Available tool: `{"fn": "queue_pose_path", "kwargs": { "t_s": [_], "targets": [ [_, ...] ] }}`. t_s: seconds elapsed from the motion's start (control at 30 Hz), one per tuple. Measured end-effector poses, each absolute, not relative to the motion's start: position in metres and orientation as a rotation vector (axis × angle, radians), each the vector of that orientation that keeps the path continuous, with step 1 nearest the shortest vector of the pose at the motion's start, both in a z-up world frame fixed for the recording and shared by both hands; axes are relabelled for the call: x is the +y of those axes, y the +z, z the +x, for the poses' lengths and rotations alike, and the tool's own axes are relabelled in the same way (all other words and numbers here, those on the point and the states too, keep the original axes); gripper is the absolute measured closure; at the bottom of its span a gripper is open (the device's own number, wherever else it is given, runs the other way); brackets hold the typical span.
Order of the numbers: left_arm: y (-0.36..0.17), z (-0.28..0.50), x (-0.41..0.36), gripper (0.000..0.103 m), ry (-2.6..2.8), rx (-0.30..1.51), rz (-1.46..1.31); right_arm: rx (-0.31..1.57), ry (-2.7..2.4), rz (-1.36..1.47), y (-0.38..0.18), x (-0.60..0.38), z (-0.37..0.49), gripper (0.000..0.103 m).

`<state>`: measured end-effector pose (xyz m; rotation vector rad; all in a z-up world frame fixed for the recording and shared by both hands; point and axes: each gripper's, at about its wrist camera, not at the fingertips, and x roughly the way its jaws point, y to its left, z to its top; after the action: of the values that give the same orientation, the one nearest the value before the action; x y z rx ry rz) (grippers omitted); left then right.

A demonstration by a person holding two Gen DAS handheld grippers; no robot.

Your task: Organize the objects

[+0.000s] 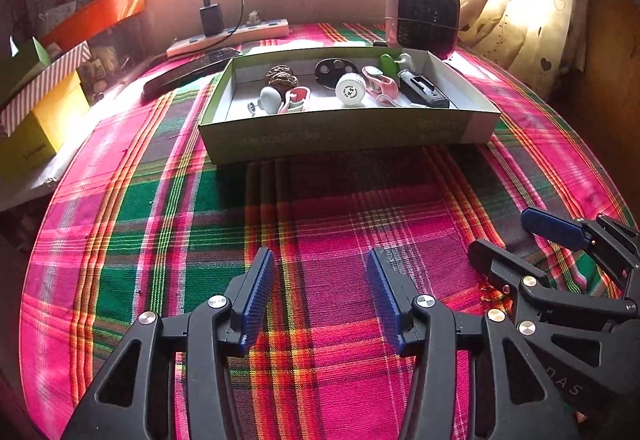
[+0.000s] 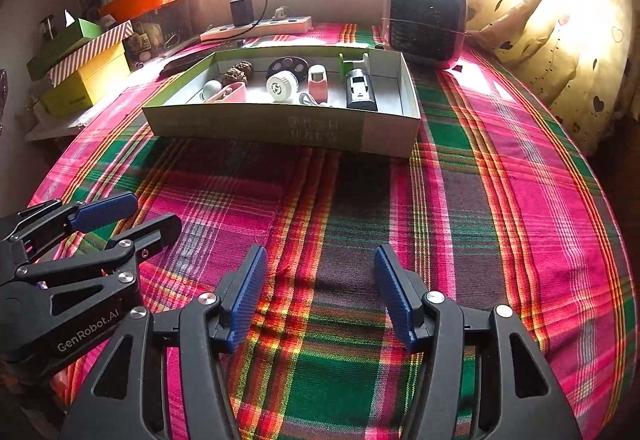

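1. My left tool [image 1: 320, 296] hangs over the plaid cloth [image 1: 328, 208] on the table, jaws spread apart with nothing between the blue pads [image 1: 256, 296].
2. My right tool [image 2: 320, 296] sits just beside it, also released and empty, pointing down at the cloth.
3. Each tool shows at the edge of the other's camera, both low and near my side of the table.
4. The shallow green box [image 1: 344, 132] lies well ahead of both tools, toward the window, flat on the cloth.
5. Inside it I see a white round cap [image 2: 282, 86], a black perforated disc [image 2: 287, 66], a pink clip-like piece [image 2: 318, 82], a black rectangular gadget [image 2: 360, 92], a white ball-shaped item [image 2: 212, 88] and a brown knobbly lump [image 2: 239, 72], possibly walnuts; the glare makes it hard to say.
6. A small heater [image 2: 426, 20] stands just behind the box's far right corner.
7. A power strip [image 2: 256, 27] with a black charger plugged in lies along the wall.
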<state>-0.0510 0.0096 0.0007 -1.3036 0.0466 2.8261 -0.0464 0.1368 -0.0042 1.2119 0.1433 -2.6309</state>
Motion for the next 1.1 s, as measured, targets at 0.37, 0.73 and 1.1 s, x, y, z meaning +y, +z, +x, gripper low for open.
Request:
{"fn": "queue_pose_path", "kwargs": {
  "t_s": [0.37, 0.73, 1.1],
  "targets": [
    [-0.001, -0.040, 0.011, 0.054, 2.841, 0.014, -1.269, 0.131, -2.673, 1.212, -0.006, 0.141, -0.040, 0.032],
    [-0.001, -0.037, 0.010, 0.054, 2.850, 0.005, -1.259, 0.120, -2.688, 1.214, -0.007, 0.144, -0.039, 0.029],
    [-0.001, -0.036, 0.010, 0.054, 2.850, 0.005, -1.258, 0.120, -2.688, 1.214, -0.007, 0.144, -0.039, 0.029]
  ]
}}
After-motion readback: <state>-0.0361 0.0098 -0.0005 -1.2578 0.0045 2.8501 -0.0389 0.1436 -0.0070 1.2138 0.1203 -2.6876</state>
